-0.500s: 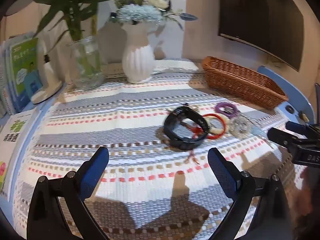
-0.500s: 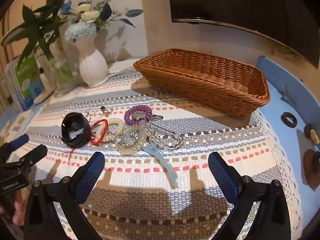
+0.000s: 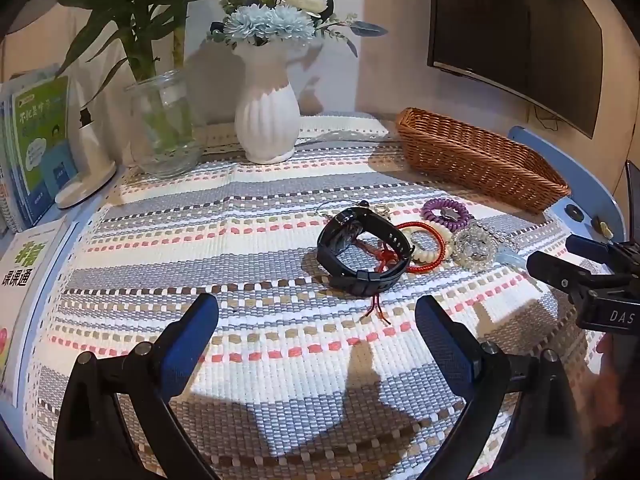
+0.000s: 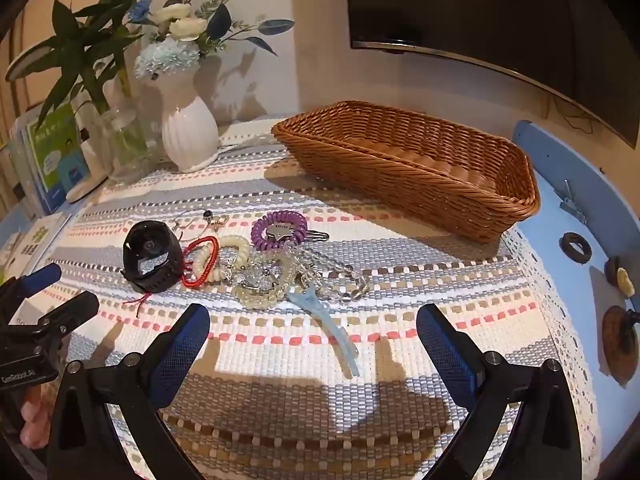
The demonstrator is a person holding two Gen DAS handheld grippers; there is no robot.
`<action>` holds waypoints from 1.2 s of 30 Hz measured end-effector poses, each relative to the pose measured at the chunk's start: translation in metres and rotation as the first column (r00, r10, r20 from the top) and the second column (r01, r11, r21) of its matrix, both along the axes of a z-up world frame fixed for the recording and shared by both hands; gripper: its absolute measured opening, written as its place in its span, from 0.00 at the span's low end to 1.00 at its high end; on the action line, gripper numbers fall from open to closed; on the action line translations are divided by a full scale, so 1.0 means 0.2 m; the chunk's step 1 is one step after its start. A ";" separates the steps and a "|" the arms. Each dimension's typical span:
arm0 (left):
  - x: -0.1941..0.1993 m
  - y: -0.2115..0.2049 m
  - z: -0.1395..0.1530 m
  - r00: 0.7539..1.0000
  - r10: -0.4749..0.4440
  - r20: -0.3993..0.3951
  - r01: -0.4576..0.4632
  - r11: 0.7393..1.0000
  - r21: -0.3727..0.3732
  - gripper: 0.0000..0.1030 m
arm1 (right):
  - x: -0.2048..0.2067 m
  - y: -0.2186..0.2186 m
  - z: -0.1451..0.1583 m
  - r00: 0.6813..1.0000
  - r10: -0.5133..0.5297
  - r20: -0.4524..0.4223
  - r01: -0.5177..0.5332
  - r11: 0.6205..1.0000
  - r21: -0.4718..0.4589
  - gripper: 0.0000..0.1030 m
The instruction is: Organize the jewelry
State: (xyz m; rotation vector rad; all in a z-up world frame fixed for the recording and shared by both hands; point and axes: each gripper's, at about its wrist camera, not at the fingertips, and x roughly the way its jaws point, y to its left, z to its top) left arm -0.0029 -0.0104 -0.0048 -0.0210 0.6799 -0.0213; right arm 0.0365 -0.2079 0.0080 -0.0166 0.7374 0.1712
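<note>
Right now left gripper [image 3: 316, 340] and right gripper [image 4: 312, 338] both spread wide, nothing between fingers, hovering over striped cloth [image 4: 280, 360]. Jewelry heap [image 4: 256, 268] mid-cloth, near side of wicker basket [image 4: 404, 164]. Black watch [image 3: 360, 252] stands on edge at heap's left end. Blue hair clip [image 4: 332, 330] lies long axis diagonal, narrow tip probably toward right gripper.

Coarse woven cloth mat [image 4: 360, 360], brown wicker basket [image 4: 400, 176], glossy white ceramic vase [image 3: 266, 120], matt black watch [image 3: 360, 252].

Jewelry pile [image 4: 248, 264] on woven mat [image 4: 320, 360], watch [image 4: 150, 256] at its left, basket [image 4: 404, 164] behind right, vase [image 4: 188, 136] behind left
</note>
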 end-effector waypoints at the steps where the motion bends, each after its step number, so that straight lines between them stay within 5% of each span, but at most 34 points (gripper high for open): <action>1: -0.01 0.00 0.00 1.000 -0.001 0.001 0.001 1.000 -0.002 0.96 | 0.00 0.00 0.00 1.000 0.001 0.000 -0.001 1.000 -0.003 1.00; 36: 0.00 0.01 0.02 1.000 -0.011 -0.002 0.011 1.000 -0.005 0.96 | 0.01 0.02 -0.01 1.000 -0.022 -0.009 0.022 0.999 -0.036 1.00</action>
